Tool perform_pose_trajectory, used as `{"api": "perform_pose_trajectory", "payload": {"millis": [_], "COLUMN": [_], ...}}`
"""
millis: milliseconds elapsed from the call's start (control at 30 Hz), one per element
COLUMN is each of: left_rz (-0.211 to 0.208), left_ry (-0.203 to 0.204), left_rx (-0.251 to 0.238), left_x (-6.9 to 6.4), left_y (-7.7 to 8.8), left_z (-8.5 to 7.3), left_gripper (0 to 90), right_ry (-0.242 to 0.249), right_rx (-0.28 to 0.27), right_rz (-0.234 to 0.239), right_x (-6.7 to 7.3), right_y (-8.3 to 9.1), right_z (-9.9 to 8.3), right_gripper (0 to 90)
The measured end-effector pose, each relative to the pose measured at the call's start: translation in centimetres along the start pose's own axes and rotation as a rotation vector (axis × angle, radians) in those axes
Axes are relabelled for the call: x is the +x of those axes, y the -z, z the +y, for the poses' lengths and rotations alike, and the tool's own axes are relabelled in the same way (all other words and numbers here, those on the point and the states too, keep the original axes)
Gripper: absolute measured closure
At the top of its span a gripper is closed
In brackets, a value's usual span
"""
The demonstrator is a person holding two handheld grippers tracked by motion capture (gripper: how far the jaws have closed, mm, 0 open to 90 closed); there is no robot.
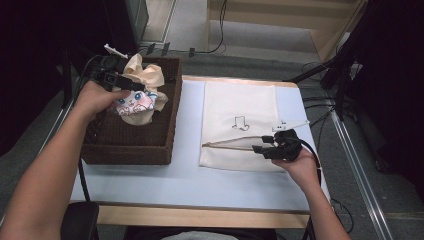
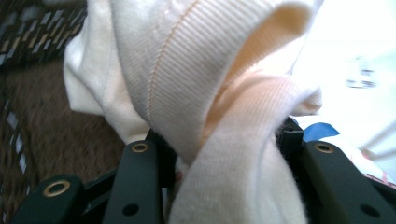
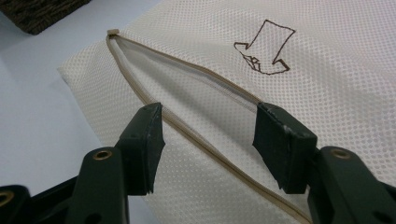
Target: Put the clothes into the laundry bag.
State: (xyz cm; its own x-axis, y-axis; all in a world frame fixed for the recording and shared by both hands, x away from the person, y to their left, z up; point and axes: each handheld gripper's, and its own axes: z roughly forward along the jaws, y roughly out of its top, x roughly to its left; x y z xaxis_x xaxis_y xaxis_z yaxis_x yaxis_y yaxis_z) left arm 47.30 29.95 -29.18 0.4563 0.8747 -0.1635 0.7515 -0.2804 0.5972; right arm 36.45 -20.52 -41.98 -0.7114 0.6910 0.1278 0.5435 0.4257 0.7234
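Pale blue covers the table (image 1: 185,170), which has a wooden edge and grey floor around it. On its left side sits a dark woven basket (image 1: 150,145), and on the right lies a cream mesh laundry bag (image 1: 240,105), flat, with a small arrow drawn on it in brown. The bag's zip (image 3: 187,128) runs along the edge nearest the person and is parted, so the mouth gapes a little.

Over the basket hangs a cream knit garment (image 1: 142,87) with a cartoon face printed in blue and pink on it. It is bunched and lifted clear of the basket floor, as far as the high view lets one judge. The left gripper (image 1: 131,85) is clamped on a twisted fold of this garment; in the left gripper view the ribbed cloth (image 2: 210,93) is squeezed between the two black jaws and spills over them.

The right gripper (image 1: 265,146) rests low at the bag's open mouth, near the zip's right end. Its jaws stand apart, one on each side of the parted zip, with nothing pinched between the pads.
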Motion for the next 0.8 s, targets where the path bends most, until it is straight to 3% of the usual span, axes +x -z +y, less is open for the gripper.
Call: {"api": "perform_pose_trajectory", "payload": {"millis": [167,300,400,533,700,800], "left_rz": [-0.04,-0.039,-0.071,-0.095,-0.135,-0.141], "left_ry": [-0.042,-0.097,-0.119,-0.187,-0.208,-0.282], "left_rx": [-0.022,-0.067,-0.074,-0.081,-0.085,-0.088], "left_x": [-0.8,-1.6,-1.7,-2.1,-2.5,-3.3], "left_y": [2.0,3.9,5.1,6.7,8.8,9.8], "left_z": [1.0,1.8,2.2,2.4,3.1,3.6], "left_gripper": [58.0,58.1,58.0,57.8,57.8,57.7], "right_ry": [-0.002,0.0,0.001,-0.007,-0.008,-0.01], "right_rx": [0.002,0.003,0.001,0.003,0.003,0.005], "right_rz": [0.001,0.001,0.001,0.003,0.003,0.004], "right_x": [0.0,0.0,0.0,-0.1,-0.1,0.0], "right_y": [0.0,-0.1,0.0,0.0,-0.1,-0.1], "right_z": [0.0,0.0,0.0,0.0,0.0,0.0], "right_gripper": [43.7,43.7,43.7,43.7,43.6,43.7]}}
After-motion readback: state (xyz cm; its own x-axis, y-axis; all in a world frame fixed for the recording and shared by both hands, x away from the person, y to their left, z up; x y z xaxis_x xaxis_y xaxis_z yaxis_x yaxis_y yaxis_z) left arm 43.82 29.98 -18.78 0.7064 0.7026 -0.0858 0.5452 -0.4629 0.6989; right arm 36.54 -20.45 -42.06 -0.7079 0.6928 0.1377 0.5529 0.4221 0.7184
